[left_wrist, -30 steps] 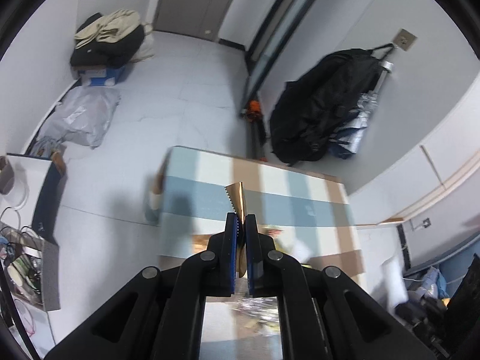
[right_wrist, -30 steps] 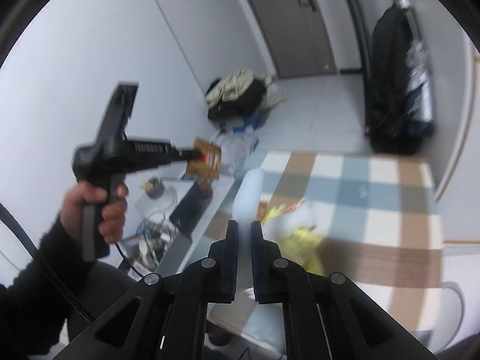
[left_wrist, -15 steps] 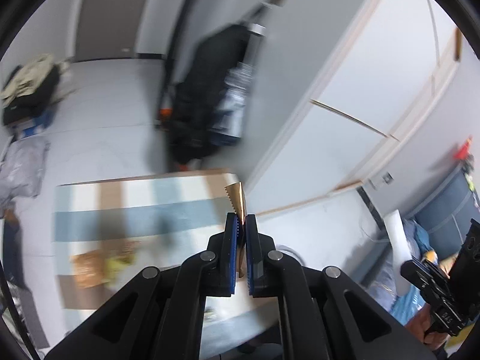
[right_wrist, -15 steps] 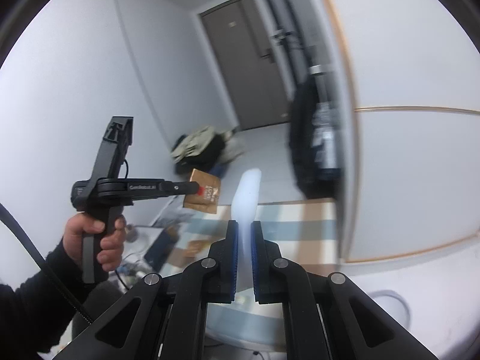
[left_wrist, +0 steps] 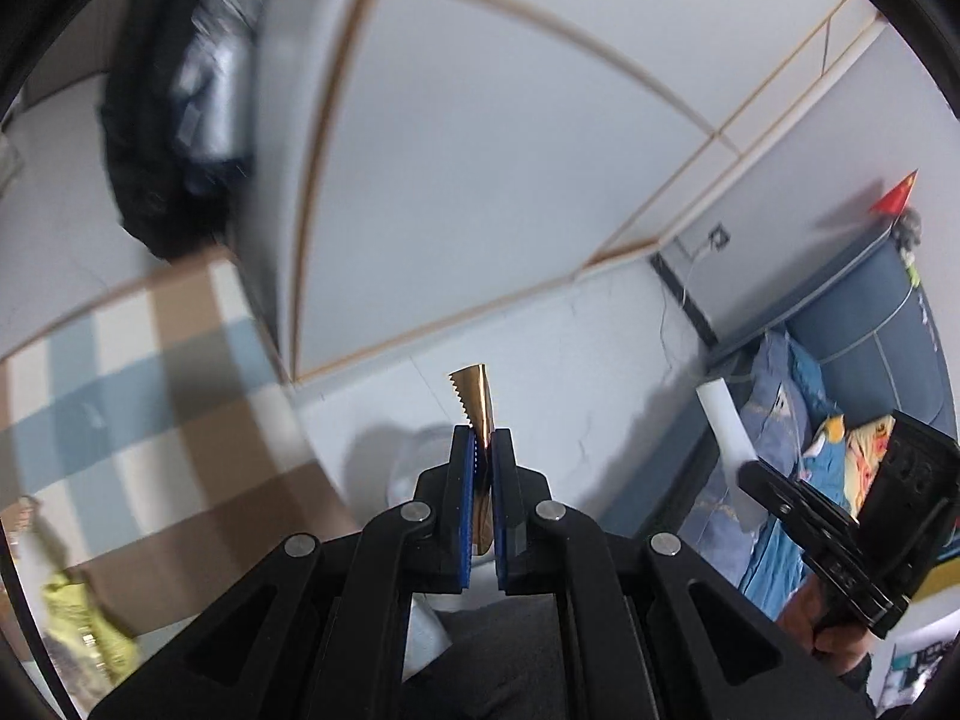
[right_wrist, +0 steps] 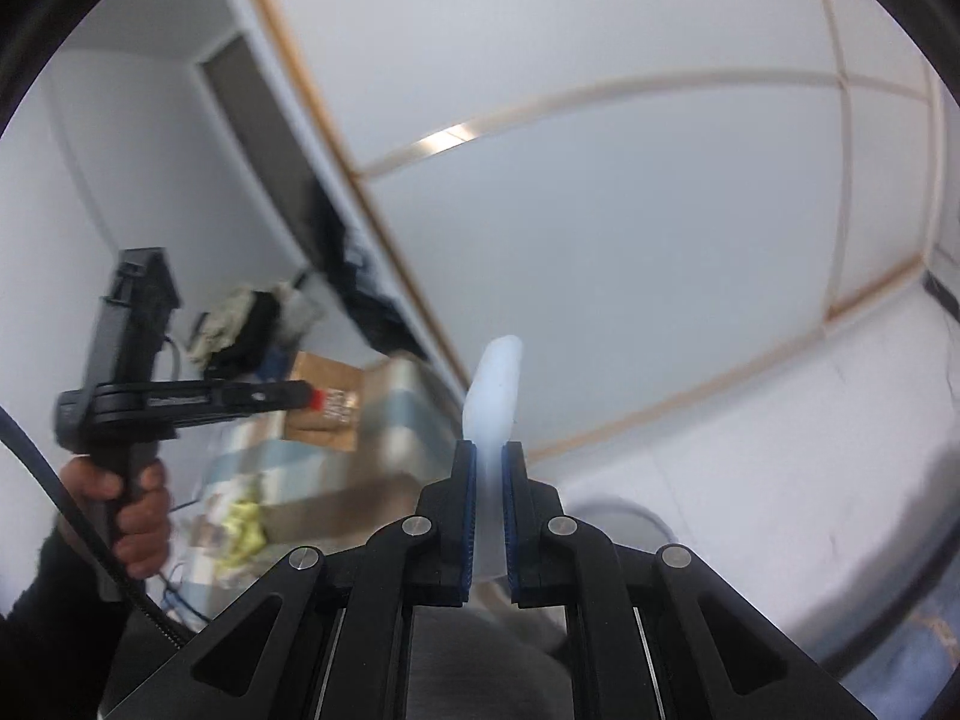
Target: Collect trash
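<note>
Jaws of the left gripper [left_wrist: 482, 443] clench a gold wrapper [left_wrist: 474, 405] (serrated edge); right gripper [right_wrist: 489, 456] clamps white plastic [right_wrist: 495, 390].

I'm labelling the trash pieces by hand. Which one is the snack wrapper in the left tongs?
Start from the checked tablecloth, then go right to the left tongs at centre. Pinched there is the wrapper, a thin gold strip with a saw-toothed edge, unlike the smooth white piece in the right tongs.

White panelled wall [left_wrist: 480, 180], pale floor [left_wrist: 570, 360], checked table [left_wrist: 150, 390].
</note>
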A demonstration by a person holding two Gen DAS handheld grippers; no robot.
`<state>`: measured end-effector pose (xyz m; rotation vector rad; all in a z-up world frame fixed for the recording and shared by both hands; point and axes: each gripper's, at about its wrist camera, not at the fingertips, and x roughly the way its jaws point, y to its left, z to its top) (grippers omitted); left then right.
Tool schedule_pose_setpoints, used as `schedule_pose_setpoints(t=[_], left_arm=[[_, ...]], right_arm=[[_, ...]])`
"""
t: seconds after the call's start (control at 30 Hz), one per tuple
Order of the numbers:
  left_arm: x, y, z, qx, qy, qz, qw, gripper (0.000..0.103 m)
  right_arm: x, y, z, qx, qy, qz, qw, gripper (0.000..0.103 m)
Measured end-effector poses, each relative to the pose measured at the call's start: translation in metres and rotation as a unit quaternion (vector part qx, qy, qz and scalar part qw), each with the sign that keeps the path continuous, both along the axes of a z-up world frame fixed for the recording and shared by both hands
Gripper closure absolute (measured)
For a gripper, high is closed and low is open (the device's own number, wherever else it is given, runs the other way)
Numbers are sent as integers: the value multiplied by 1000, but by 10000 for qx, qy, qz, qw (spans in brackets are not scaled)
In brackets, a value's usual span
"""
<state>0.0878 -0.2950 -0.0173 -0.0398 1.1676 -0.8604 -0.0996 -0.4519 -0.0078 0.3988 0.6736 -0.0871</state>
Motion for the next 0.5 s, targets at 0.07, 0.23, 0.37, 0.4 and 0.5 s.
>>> schedule_pose_setpoints(t=[0.07,0.23,0.37,0.4,0.5], left_arm=[[3,-16,-18,155,156,-105,9997,102],[4,-42,-52,409,501,-297,9975,102],[7,-61,-73,576,767,-434,9944,102],[8,-65,-78,604,812,-442,9939,102],[11,-78,-84,703,911,-506,9921,102]], right_arm=[[6,-19,-26,240,192,-79,9995,96],[31,-52,-93,805,823,-204,9931,96],[34,-76,-148,1257,1348,-218,9826,95],[36,-77,-160,1373,1441,-230,9797,95],[43,-86,-193,1766,1688,-250,9694,95]])
